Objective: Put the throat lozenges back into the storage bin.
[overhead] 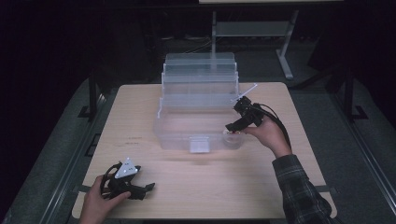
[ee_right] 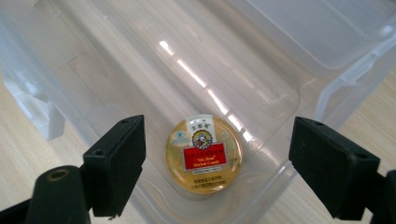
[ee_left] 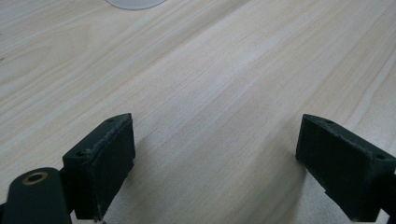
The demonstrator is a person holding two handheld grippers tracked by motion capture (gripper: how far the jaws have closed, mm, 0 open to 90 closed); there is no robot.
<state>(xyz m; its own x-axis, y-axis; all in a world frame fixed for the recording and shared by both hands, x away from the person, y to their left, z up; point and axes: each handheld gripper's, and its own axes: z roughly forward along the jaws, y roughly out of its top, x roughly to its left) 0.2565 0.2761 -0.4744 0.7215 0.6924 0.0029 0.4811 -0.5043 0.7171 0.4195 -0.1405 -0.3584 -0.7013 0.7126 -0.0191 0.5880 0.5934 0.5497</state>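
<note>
1. One round amber tin (ee_right: pixel 204 154) with a red label lies flat on the floor of the clear plastic box (ee_right: pixel 289 42), in the near corner on my right hand's side.
2. Right gripper (ee_right: pixel 217 126): jaws apart, one on each side of the tin, neither pad touching it. Nothing is clamped.
3. From the high view, the right gripper (overhead: pixel 232 127) hangs over the box's (overhead: pixel 187 130) front right corner, nose tilted down into it. The tiered trays (overhead: pixel 200 74) are swung up and back, so the bottom compartment is accessible.
4. My read: the tin is placed and the step is getting the jaws out clean.
5. To do it well, I'd keep the jaws apart and lift straight up along the gripper's own line. No sideways drift, because the box wall is just beside the outer jaw and a nudge would shift the light box.
6. I'd confirm the tin stays flat before swinging away.
7. Left gripper (overhead: pixel 148 187): resting low on the table (overhead: pixel 210 186) near my edge, well apart from the box. Its jaws (ee_left: pixel 215 126) are apart over bare wood (ee_left: pixel 210 70), holding nothing. It can brace the box if needed.
</note>
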